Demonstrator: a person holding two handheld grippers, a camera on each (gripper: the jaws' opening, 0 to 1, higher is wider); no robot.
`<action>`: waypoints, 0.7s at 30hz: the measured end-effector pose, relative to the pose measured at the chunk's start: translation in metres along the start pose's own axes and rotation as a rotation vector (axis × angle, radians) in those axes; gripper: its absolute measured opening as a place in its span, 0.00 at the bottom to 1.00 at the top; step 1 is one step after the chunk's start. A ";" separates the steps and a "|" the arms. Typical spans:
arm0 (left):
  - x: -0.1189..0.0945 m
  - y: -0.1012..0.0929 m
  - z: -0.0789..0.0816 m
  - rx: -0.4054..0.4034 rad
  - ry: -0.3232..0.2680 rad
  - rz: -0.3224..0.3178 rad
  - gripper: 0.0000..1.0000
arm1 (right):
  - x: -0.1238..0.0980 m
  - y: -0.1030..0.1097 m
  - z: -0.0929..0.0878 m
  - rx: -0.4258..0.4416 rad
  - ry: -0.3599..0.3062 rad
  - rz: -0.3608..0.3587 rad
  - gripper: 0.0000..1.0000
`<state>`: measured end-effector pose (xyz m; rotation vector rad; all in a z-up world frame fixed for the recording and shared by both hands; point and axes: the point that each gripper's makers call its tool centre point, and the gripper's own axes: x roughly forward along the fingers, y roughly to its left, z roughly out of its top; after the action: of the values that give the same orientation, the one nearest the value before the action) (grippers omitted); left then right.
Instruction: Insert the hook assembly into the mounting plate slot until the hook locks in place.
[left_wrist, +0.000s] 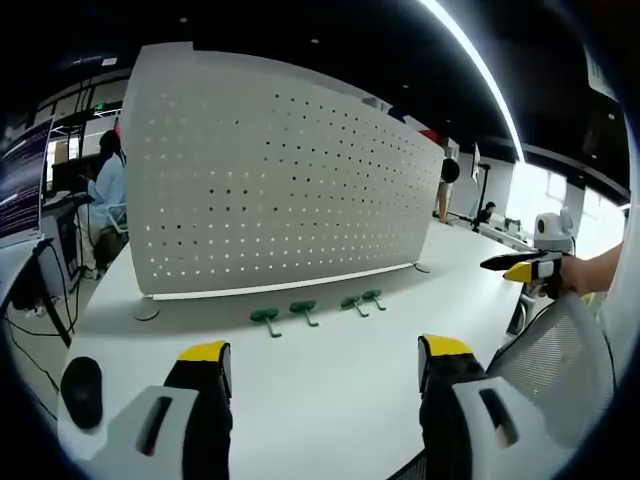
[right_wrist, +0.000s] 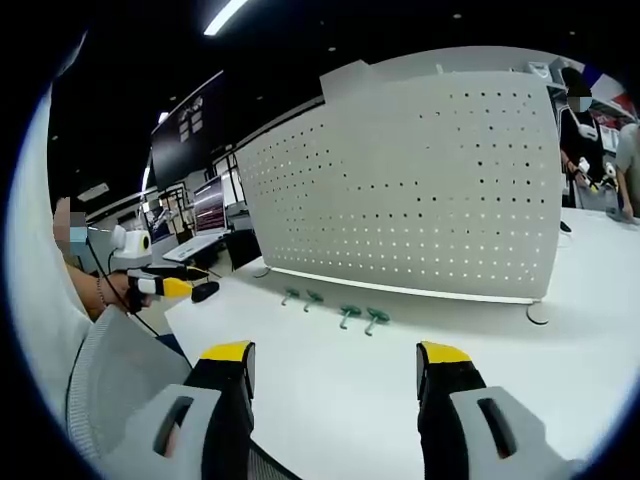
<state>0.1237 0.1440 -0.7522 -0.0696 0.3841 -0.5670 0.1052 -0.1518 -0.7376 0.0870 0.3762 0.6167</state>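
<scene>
1. A white tabletop (left_wrist: 330, 390) carries everything; a white perforated panel (left_wrist: 280, 180) stands upright on it, resting on round feet at its ends. Behind the panel lies an open office with dark ceilings, strip lights, monitors and a few people (one seated at a desk off the panel's left end in the left gripper view).
2. Four green hooks lie on the tabletop just in front of the panel's lower edge, in a loose row: hook one (left_wrist: 266, 318), hook two (left_wrist: 303, 310), hook three (left_wrist: 352, 303) and hook four (left_wrist: 373, 297). None touches the panel, and none is inserted in its holes.
3. A black mouse (left_wrist: 82, 390) sits on the tabletop, well off the panel's left end in the left gripper view. A grey mesh chair back (left_wrist: 560, 365) shows at the tabletop's near edge.
4. The left hand-held gripper (left_wrist: 325, 365) hovers over the tabletop short of the hooks, pointing at the panel, its yellow-tipped jaws spread wide with nothing between them.
5. The right hand-held gripper (right_wrist: 335, 365) is likewise aimed at the panel from the near side of the hooks, jaws spread and empty (a person's hand grips it, seen in the left gripper view).
</scene>
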 end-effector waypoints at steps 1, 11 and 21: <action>0.000 0.000 0.000 -0.001 0.000 -0.001 0.78 | 0.000 0.000 0.000 0.000 -0.001 0.000 0.63; 0.003 -0.001 0.000 0.005 0.005 -0.007 0.78 | 0.000 -0.001 0.001 0.002 -0.002 -0.002 0.63; 0.007 0.004 0.001 0.014 0.015 -0.007 0.77 | 0.003 0.001 0.005 -0.009 0.006 0.012 0.64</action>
<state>0.1321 0.1435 -0.7541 -0.0535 0.3944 -0.5769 0.1086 -0.1493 -0.7340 0.0786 0.3786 0.6311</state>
